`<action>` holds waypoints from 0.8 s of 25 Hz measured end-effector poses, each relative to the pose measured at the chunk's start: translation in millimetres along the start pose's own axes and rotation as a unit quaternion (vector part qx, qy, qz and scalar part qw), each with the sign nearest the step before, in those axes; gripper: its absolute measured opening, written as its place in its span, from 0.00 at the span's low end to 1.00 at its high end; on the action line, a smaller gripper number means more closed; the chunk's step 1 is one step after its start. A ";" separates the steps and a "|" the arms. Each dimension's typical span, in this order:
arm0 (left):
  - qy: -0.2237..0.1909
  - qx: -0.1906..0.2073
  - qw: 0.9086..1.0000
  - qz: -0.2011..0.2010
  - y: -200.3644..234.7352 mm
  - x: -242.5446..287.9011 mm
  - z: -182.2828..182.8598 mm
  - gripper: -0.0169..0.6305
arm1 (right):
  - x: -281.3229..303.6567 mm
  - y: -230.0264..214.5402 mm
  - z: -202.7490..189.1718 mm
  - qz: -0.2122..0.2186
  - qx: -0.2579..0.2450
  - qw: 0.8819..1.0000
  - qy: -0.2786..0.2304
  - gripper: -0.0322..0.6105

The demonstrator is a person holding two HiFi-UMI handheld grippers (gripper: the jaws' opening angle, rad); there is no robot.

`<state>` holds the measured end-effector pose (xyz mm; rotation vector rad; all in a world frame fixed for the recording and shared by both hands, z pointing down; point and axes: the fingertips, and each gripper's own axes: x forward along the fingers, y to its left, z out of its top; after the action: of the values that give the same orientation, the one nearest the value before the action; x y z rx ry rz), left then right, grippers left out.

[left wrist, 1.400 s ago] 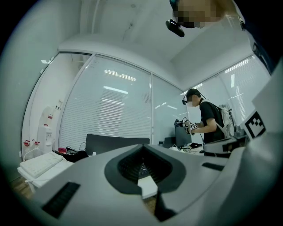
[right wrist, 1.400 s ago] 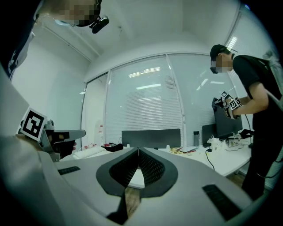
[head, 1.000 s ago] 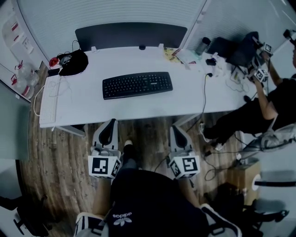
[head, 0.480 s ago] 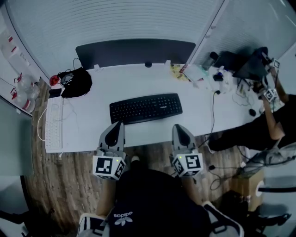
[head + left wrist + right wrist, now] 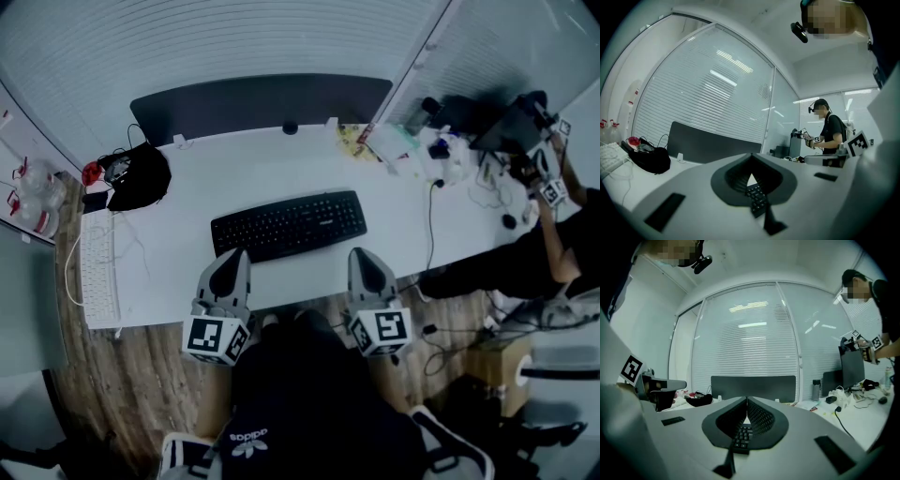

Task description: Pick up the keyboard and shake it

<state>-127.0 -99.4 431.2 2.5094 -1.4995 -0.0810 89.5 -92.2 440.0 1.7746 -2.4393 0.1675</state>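
A black keyboard (image 5: 289,224) lies flat on the white desk (image 5: 281,169), slightly slanted. My left gripper (image 5: 232,258) is shut and empty, its tip just short of the keyboard's near left edge. My right gripper (image 5: 361,255) is shut and empty too, its tip just short of the near right end. Both hover over the desk's front edge, pointing at the keyboard. In the left gripper view a strip of keyboard keys (image 5: 757,199) shows through the gap under the closed jaws; the right gripper view shows keyboard keys (image 5: 740,439) the same way.
A black bag (image 5: 139,178) and a white keyboard (image 5: 97,267) sit at the desk's left. A dark divider panel (image 5: 258,98) lines the back edge. Cables, a bottle and clutter (image 5: 441,155) fill the right side, where another person (image 5: 562,234) stands holding grippers.
Both grippers have moved forward from over the floor to the desk's front edge, close to the keyboard. Their jaws stay shut. The keyboard has not moved.
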 end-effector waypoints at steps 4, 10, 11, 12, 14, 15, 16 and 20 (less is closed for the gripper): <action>0.007 0.006 1.000 0.011 3.0 16.2 0.2 0.03 | 18.0 -16.8 -1.4 -0.002 0.006 1.000 0.002 0.06; -0.007 0.022 0.999 0.036 12.8 45.6 5.2 0.03 | 57.7 -45.4 4.3 0.018 0.004 1.000 0.006 0.06; -0.010 0.025 0.999 0.044 15.0 50.6 6.2 0.03 | 64.4 -50.7 6.3 0.023 0.004 1.000 0.008 0.06; -0.010 0.024 0.998 0.052 16.7 55.2 6.6 0.03 | 70.7 -56.5 7.9 0.026 0.004 1.000 0.010 0.06; -0.010 0.016 0.998 0.067 20.2 63.3 6.1 0.03 | 83.1 -68.9 9.1 0.032 0.006 0.999 0.012 0.06; -0.009 0.015 0.997 0.075 22.2 66.5 5.1 0.03 | 89.2 -75.1 8.7 0.035 0.007 0.999 0.013 0.06; -0.009 0.014 0.996 0.083 24.1 69.1 3.9 0.03 | 95.3 -80.3 8.3 0.040 0.006 0.999 0.014 0.06; -0.010 0.000 0.992 0.122 31.2 71.2 -3.9 0.03 | 114.6 -91.3 5.6 0.066 -0.006 0.997 0.028 0.06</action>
<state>-119.2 -175.3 446.2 2.3093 -1.7996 -0.0668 141.2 -228.6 454.7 1.5815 -2.5141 0.2117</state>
